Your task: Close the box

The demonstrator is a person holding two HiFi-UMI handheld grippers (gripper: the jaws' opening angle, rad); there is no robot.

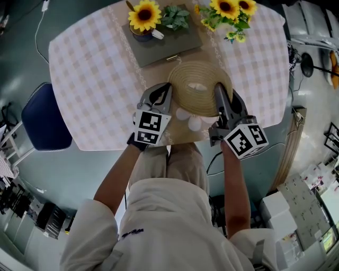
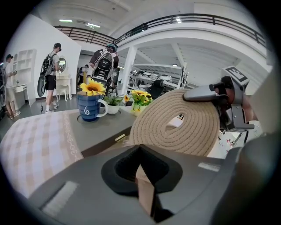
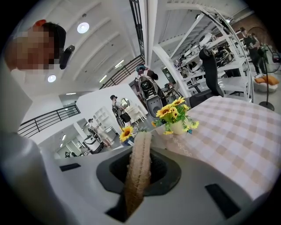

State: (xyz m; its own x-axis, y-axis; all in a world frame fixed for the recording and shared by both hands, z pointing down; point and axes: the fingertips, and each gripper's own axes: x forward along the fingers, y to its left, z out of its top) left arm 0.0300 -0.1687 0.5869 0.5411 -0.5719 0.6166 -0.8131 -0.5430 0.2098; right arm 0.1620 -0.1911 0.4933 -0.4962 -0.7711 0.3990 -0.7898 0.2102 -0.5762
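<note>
Head view: round tabletop [image 1: 90,79] with a checked cloth. Woven lid [image 1: 193,71] sits near-middle, between both grippers, a small opening in its centre. Box body under it is mostly hidden; cannot tell its shape. Two white round items [image 1: 194,123] show just at the lid's near edge.

Right gripper [image 1: 220,91] is on the lid's right side. Right gripper view: fingers clenched on the lid's rim, rope edge running straight up between them.

Left gripper [image 1: 167,89] is at the lid's left edge. Left gripper view: fingers clenched on a thin tan strip [image 2: 144,189]; cannot tell what the strip belongs to. Same view shows the lid tilted up on edge, the right gripper clamped at its upper right.

Far of the lid: flat gray case [image 1: 159,50] with a small gold clasp on its near side. Blue mug [image 1: 143,33] holding a sunflower stands on the case's far left; small green plant [image 1: 175,18] is beside it to the right. Yellow flower bunch [image 1: 228,13] is far right on the cloth, apart from the case.

Blue chair [image 1: 45,119] is off the tabletop's left edge. Person's arms and pale shirt fill the near part of the head view. Left gripper view: people with backpacks stand far back in the hall.
</note>
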